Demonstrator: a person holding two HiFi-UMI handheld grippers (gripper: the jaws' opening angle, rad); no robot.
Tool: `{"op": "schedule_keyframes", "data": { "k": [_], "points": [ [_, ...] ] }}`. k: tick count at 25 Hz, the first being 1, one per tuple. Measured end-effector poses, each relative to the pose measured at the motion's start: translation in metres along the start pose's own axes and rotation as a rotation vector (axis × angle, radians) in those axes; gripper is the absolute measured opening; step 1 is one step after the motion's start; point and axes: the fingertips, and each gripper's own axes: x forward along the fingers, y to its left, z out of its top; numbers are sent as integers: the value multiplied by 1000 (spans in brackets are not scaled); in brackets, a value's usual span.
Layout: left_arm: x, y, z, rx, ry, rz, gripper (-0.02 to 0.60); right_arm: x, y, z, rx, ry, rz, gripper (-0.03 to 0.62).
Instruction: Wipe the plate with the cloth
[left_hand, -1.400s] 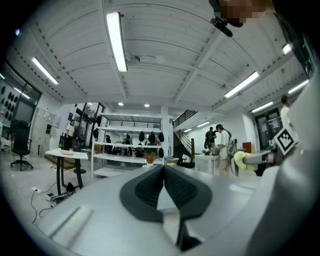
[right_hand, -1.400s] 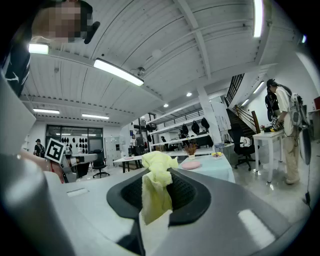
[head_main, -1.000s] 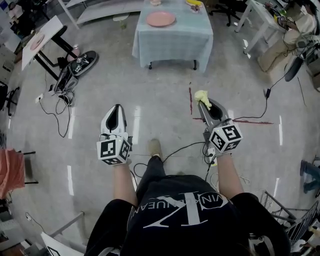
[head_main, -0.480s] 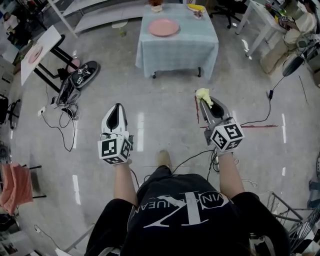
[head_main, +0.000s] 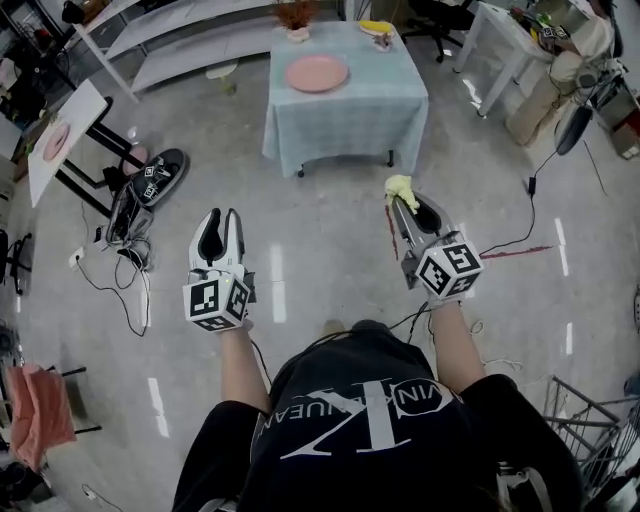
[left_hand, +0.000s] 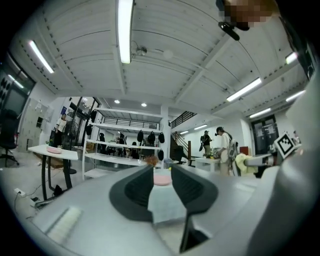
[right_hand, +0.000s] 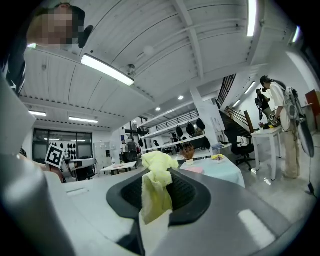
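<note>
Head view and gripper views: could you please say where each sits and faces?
Head view: on the head, down at floor and table; shows arms, torso, left gripper, right gripper.
Left gripper view: on that gripper, toward the plate between open jaws.
Right gripper view: on that gripper, forward past the clamped cloth.
All share the table.

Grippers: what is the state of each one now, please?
Left gripper: open, holding nothing.
Right gripper: closed on the yellow cloth.
</note>
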Motion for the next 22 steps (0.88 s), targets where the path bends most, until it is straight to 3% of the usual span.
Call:
{"op": "schedule_keyframes", "data": {
  "k": [10,16,22],
  "points": [
    [42,4,-13,-16,29,-23,0,23,-26,4,21,-14,-40,92],
    [100,28,-24,-16,45,-2,0,85,-54,-3,17,7,-17,91],
    [191,49,-37,-16,77,21,0,173,-100,-2,2,47,12,92]
  ]
}}
